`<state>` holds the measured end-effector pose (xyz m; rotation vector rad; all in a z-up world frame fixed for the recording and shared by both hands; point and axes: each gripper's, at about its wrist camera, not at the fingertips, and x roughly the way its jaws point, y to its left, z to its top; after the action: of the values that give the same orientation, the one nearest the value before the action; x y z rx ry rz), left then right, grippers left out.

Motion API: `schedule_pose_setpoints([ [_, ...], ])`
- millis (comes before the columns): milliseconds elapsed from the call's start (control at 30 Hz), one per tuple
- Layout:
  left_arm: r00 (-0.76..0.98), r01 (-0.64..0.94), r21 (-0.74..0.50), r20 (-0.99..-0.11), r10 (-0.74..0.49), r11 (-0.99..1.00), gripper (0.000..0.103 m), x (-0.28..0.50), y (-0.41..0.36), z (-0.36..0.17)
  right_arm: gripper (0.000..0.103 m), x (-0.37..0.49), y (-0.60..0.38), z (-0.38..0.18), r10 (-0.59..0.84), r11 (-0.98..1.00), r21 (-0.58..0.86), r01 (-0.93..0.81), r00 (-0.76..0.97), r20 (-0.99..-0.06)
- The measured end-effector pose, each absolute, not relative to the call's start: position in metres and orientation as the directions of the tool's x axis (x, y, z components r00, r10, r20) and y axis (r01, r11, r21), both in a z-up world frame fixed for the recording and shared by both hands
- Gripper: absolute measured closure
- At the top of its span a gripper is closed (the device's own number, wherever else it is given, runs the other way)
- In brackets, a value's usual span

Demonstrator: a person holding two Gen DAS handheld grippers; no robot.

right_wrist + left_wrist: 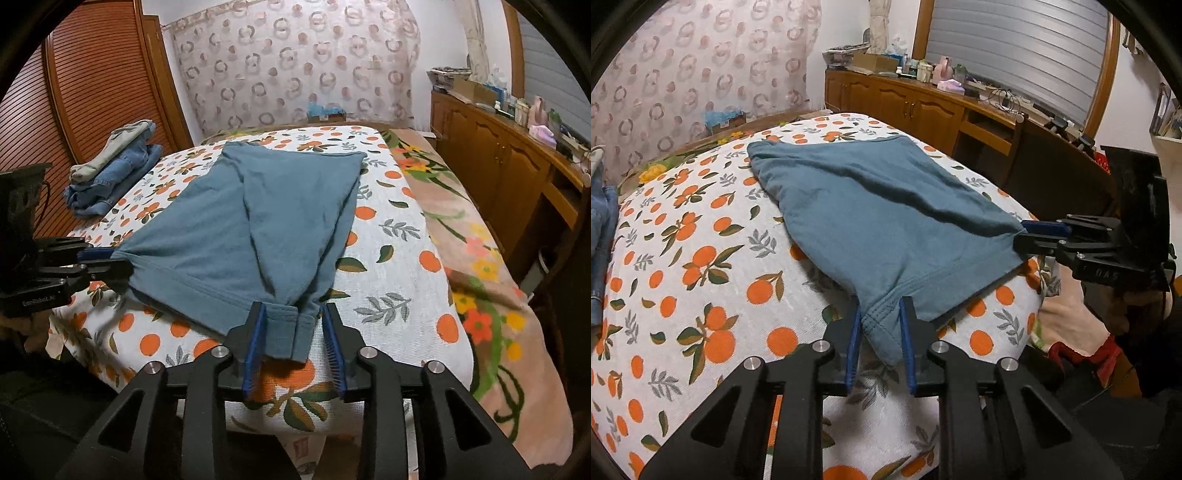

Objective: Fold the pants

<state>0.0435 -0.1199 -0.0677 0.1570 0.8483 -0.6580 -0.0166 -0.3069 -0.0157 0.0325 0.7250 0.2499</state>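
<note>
Bed (399,236), covered with an orange-print sheet, runs ahead of both tongs and carries the work. A flowered blanket (480,258) hangs to the right of the right tongs, between bed and a wooden sideboard (498,158). A stack of folded jeans (110,170) sits far ahead and left of the left tongs, at the bed's edge.

Pants (258,221): blue-grey knit, lying flat on the sheet, stretching away from both tongs toward the far end of the bed. They look already doubled over, one layer lapping the other in a long diagonal ridge. A stitched hem band runs along the near edge between the two tongs. Surface is matte, with soft creases.

Handling, as a judgement: light, limp cloth with no stiffness. It will sag and drape wherever unsupported, and should not slip much against the ribbed blue pads. Best hold is the two near hem corners, where the stitched band gives thicker, firmer material; lifting both corners together keeps the edge taut.

Left tongs (879,343): clamped on the left hem corner, cloth bunched between the pads.

Right tongs (291,328): hem corner lies between the pads, but a gap shows at the right pad; cannot tell if the grip is closed.
</note>
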Motion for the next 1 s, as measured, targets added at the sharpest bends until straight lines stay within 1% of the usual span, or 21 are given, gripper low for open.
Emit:
schedule_pose_setpoints([
  [267, 0.464, 0.579, -0.119, -0.765, -0.447, 0.806, 0.082, 0.048, -0.121, -0.078, 0.068, -0.012, -0.307, -0.021, 0.250, 0.967, 0.133, -0.219, 0.699, -0.670],
  [367, 0.462, 0.570, -0.117, -0.773, -0.436, 0.813, 0.077, 0.050, -0.121, -0.080, 0.068, -0.011, -0.305, -0.023, 0.252, 0.966, 0.131, -0.222, 0.698, -0.671],
  [500, 0.467, 0.547, -0.116, -0.779, -0.418, 0.829, 0.061, 0.054, -0.118, -0.083, 0.068, -0.011, -0.303, -0.023, 0.250, 0.966, 0.128, -0.224, 0.703, -0.666],
  [533, 0.466, 0.545, -0.117, -0.781, -0.416, 0.830, 0.058, 0.054, -0.117, -0.085, 0.068, -0.011, -0.302, -0.023, 0.247, 0.967, 0.122, -0.224, 0.705, -0.665],
  [733, 0.460, 0.542, -0.138, -0.777, -0.430, 0.829, 0.055, 0.056, -0.114, -0.087, 0.068, -0.012, -0.302, -0.024, 0.248, 0.966, 0.115, -0.231, 0.708, -0.661],
  [1000, 0.454, 0.574, -0.133, -0.769, -0.449, 0.808, 0.054, 0.055, -0.122, -0.087, 0.073, -0.012, -0.304, -0.025, 0.273, 0.959, 0.129, -0.251, 0.708, -0.651],
])
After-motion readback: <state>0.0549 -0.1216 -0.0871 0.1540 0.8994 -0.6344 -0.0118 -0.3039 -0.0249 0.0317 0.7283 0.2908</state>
